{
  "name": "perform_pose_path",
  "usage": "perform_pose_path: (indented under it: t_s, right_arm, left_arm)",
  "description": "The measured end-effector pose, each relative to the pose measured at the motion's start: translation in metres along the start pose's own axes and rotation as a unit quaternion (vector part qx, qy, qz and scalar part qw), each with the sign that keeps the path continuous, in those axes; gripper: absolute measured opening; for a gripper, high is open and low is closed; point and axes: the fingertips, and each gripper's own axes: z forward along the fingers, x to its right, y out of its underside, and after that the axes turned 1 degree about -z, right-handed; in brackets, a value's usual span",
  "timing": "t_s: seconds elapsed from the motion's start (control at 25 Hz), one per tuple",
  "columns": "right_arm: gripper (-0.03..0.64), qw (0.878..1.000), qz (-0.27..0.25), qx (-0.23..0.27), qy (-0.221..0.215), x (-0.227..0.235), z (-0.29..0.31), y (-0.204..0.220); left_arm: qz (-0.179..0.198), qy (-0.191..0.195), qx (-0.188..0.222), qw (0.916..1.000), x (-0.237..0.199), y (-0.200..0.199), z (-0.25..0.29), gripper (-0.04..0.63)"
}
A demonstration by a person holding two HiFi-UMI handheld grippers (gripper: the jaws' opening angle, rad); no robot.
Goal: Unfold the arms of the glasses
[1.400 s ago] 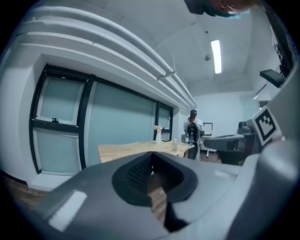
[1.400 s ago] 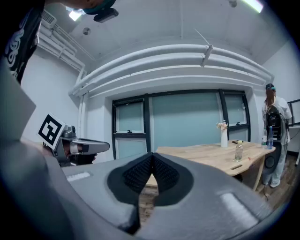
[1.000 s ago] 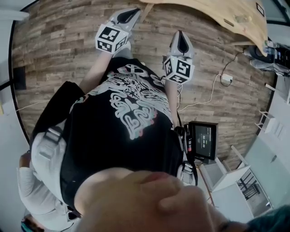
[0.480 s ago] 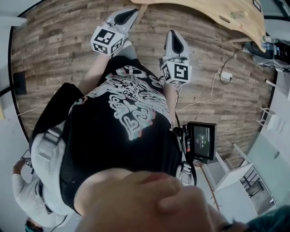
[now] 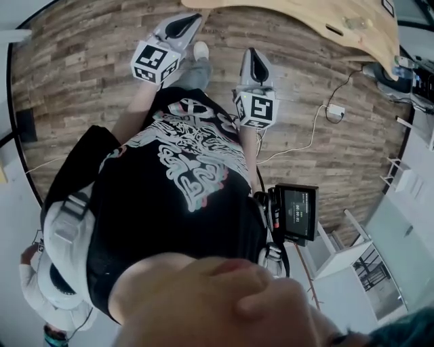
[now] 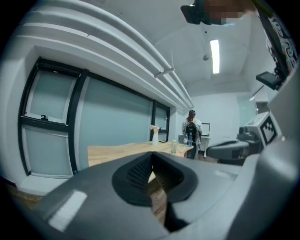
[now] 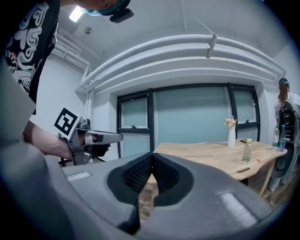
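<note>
No glasses can be made out in any view. In the head view my left gripper and right gripper are held out in front of my body above the wooden floor. Both point toward the edge of a light wooden table. Both are shut with nothing between the jaws. In the left gripper view the left gripper has its ribbed pads meeting, with the table beyond. The right gripper is likewise closed and faces the table; the left gripper shows at its left.
On the table stand a vase and a bottle. A monitor on a stand, a white frame, and a power strip with cable are on the floor at right. One person is behind me, another at the room's far end.
Both grippers have drifted a little left and toward the table in the head view, staying shut. The person at lower left has shifted.
</note>
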Motion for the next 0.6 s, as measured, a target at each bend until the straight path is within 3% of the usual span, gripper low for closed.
perform_pose_path:
  t_s: [0.24,0.44,0.6]
  right_arm:
    - [0.000,1.000,0.001,-0.029,0.010,0.060,0.063,0.004]
    - [0.000,0.998,0.006,-0.056,0.011,0.134,0.148,0.019]
    - [0.000,0.998,0.007,-0.054,0.008,0.135,0.187,0.002]
  left_arm:
    - [-0.003,-0.031,-0.003,0.9995,-0.048,0.003,0.068,-0.011]
    - [0.031,-0.033,-0.035,0.9984,-0.089,0.017,0.169,-0.011]
    - [0.050,-0.047,-0.039,0.9969,-0.124,0.001,0.179,-0.011]
